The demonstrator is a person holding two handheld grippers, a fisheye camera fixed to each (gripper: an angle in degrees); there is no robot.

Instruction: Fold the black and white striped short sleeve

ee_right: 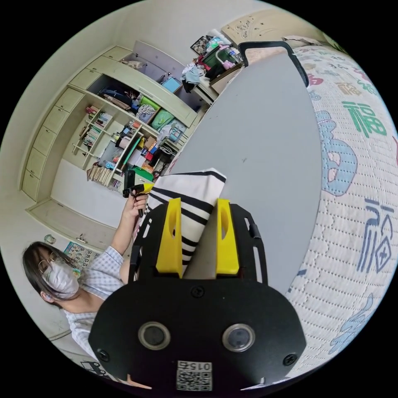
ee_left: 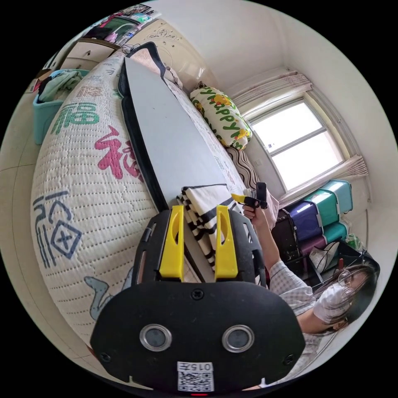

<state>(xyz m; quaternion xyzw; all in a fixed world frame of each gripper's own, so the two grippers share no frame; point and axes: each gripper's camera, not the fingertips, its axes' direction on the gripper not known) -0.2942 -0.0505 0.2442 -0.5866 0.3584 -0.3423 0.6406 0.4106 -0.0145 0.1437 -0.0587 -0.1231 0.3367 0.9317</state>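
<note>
Both grippers, left gripper [ee_left: 200,215] and right gripper [ee_right: 199,209], stand with jaws parted, holding nothing. Striped shirt [ee_left: 205,215] lies folded on the grey board [ee_left: 166,141], at its near end. Folding appears almost complete; next, press flat or release.

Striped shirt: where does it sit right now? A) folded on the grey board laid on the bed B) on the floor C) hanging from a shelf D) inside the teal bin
A: the striped shirt lies as a folded bundle on the grey board, which rests on the quilted bed cover; the left claw sits open in front of it.
</note>
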